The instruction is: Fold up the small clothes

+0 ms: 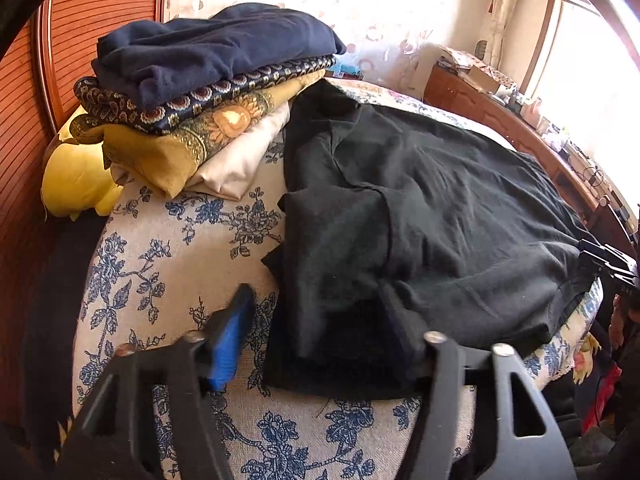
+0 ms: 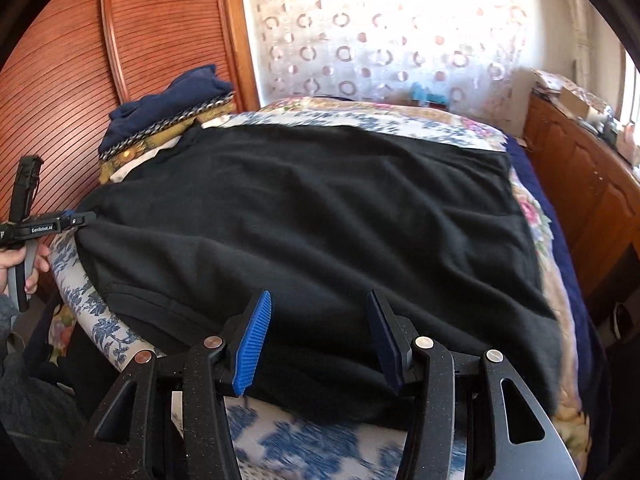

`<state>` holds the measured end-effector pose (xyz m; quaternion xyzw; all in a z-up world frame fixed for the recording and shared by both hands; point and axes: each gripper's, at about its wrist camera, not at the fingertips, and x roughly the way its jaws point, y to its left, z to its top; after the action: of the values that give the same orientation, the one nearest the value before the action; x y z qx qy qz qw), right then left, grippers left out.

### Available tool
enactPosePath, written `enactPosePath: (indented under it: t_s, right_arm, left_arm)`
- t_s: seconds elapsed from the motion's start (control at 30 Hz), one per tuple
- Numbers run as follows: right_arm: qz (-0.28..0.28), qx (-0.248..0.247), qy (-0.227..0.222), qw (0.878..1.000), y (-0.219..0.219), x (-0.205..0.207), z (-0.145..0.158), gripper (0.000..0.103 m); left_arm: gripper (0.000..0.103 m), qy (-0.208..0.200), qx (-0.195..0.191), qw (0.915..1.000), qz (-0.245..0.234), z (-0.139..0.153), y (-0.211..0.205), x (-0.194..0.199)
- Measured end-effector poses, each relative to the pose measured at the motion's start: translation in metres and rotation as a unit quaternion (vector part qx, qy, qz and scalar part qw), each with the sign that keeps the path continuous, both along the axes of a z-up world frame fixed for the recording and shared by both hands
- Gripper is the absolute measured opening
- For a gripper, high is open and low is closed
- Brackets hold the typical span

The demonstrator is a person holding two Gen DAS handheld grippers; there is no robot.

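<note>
A black garment (image 1: 420, 208) (image 2: 312, 216) lies spread flat on the bed, with a folded flap along its left side. In the left wrist view my left gripper (image 1: 316, 320) stands open at the garment's near left corner. Its left blue pad (image 1: 230, 336) is clear of the cloth and its right finger sits over the black fold. The right wrist view shows the same gripper (image 2: 86, 216) at the garment's left edge, held by a hand (image 2: 16, 264). My right gripper (image 2: 320, 320) is open just above the garment's near edge, and its pads are not pressing the cloth. It also shows at the far right (image 1: 604, 260).
A stack of folded clothes (image 1: 200, 92) (image 2: 168, 120) sits at the bed's far left, beside a yellow cushion (image 1: 76, 184). The bed cover (image 1: 168, 260) (image 2: 92, 312) is blue floral. Behind stands a wooden headboard (image 1: 80, 20). A cluttered wooden dresser (image 1: 500, 120) (image 2: 580, 184) runs along the right.
</note>
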<state>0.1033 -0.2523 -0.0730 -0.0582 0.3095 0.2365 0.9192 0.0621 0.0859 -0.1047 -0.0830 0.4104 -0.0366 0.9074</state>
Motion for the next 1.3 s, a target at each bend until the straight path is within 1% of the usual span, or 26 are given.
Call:
enactPosePath:
  t_s: [0.03, 0.1, 0.17, 0.23, 0.33, 0.37, 0.4, 0.43, 0.47, 0.5, 0.53, 0.57, 0.6, 0.63, 0.67, 0.7, 0.77, 0.83, 0.9, 1.03, 1.1, 1.23, 1.3]
  right_arm:
    - [0.004, -0.002, 0.0, 1.0, 0.003, 0.006, -0.004, 0.052]
    - [0.011, -0.007, 0.0, 1.0, 0.012, 0.012, -0.008, 0.053]
    - [0.013, -0.013, -0.001, 1.0, 0.02, 0.017, -0.011, 0.056]
    - [0.011, -0.021, -0.002, 1.0, 0.028, 0.026, -0.012, 0.056]
    - [0.004, -0.037, -0.003, 0.999, 0.038, 0.033, -0.021, 0.059]
    - [0.001, -0.043, -0.013, 0.999, 0.042, 0.034, -0.022, 0.063]
    - [-0.004, -0.05, -0.021, 0.999, 0.045, 0.035, -0.024, 0.069]
    - [-0.013, -0.051, -0.025, 0.998, 0.048, 0.037, -0.027, 0.072]
    - [-0.024, -0.041, -0.023, 0.999, 0.046, 0.039, -0.029, 0.075]
    - [-0.028, -0.032, -0.023, 0.999, 0.044, 0.041, -0.03, 0.077]
    - [-0.029, -0.034, -0.027, 0.999, 0.045, 0.041, -0.031, 0.078]
    - [-0.031, -0.036, -0.031, 0.998, 0.046, 0.042, -0.032, 0.08]
    - [-0.034, -0.032, -0.031, 0.998, 0.044, 0.042, -0.033, 0.081]
    - [-0.035, -0.03, -0.033, 0.998, 0.042, 0.04, -0.034, 0.081]
    - [-0.035, -0.032, -0.036, 0.998, 0.043, 0.04, -0.035, 0.081]
    - [-0.035, -0.031, -0.037, 0.998, 0.044, 0.039, -0.036, 0.081]
    - [-0.035, -0.031, -0.037, 0.998, 0.045, 0.039, -0.037, 0.082]
    - [-0.035, -0.03, -0.038, 0.998, 0.048, 0.037, -0.037, 0.082]
    - [-0.034, -0.03, -0.037, 0.998, 0.043, 0.028, -0.035, 0.082]
    - [-0.03, -0.018, -0.021, 0.999, 0.034, 0.026, -0.029, 0.081]
    - [-0.03, -0.001, -0.017, 0.999, 0.026, 0.024, -0.025, 0.081]
    - [-0.046, 0.022, -0.029, 0.998, 0.002, 0.013, -0.013, 0.081]
    - [-0.056, 0.028, -0.036, 0.997, -0.012, 0.006, -0.007, 0.081]
  left_arm:
    - [0.073, -0.002, -0.003, 1.0, -0.002, 0.0, 0.0, 0.0]
    - [0.075, -0.002, -0.003, 1.0, -0.005, 0.0, -0.002, 0.0]
    - [0.075, -0.004, 0.004, 1.0, -0.003, -0.001, -0.004, 0.0]
    - [0.075, -0.007, 0.007, 1.0, 0.0, -0.001, -0.005, 0.0]
    - [0.075, -0.012, 0.002, 0.9999, 0.0, -0.002, -0.006, -0.003]
    - [0.075, -0.013, -0.003, 0.9999, 0.0, -0.002, -0.006, -0.004]
    - [0.072, -0.014, -0.008, 0.9999, -0.001, -0.002, -0.006, -0.006]
    - [0.066, -0.015, -0.013, 0.9998, -0.002, -0.002, -0.007, -0.007]
    - [0.063, -0.015, -0.014, 0.9998, -0.002, -0.002, -0.007, -0.008]
    - [0.058, -0.016, -0.013, 0.9998, 0.0, -0.002, -0.008, -0.009]
    - [0.054, -0.016, -0.011, 0.9998, 0.002, -0.002, -0.009, -0.01]
    - [0.052, -0.016, -0.009, 0.9998, 0.004, -0.002, -0.009, -0.011]
    - [0.048, -0.017, -0.004, 0.9998, 0.006, -0.002, -0.01, -0.012]
    - [0.035, -0.017, -0.002, 0.9998, 0.007, -0.002, -0.011, -0.013]
    - [0.02, -0.015, -0.002, 0.9999, 0.006, -0.001, -0.011, -0.013]
    - [0.008, -0.012, -0.011, 0.9999, 0.002, -0.001, -0.011, -0.012]
    - [0.007, -0.025, -0.022, 0.9994, -0.003, 0.005, -0.013, -0.013]
    - [0.007, -0.044, -0.039, 0.9981, -0.015, 0.017, -0.018, -0.015]
    - [0.007, -0.061, -0.049, 0.9963, -0.034, 0.032, -0.027, -0.015]
    - [0.007, -0.091, -0.066, 0.9901, -0.084, 0.066, -0.058, -0.007]
    - [0.007, -0.098, -0.068, 0.9869, -0.108, 0.078, -0.074, 0.001]
    - [0.007, -0.107, -0.063, 0.9793, -0.16, 0.097, -0.119, 0.026]
    - [0.007, -0.105, -0.064, 0.9755, -0.182, 0.103, -0.139, 0.035]
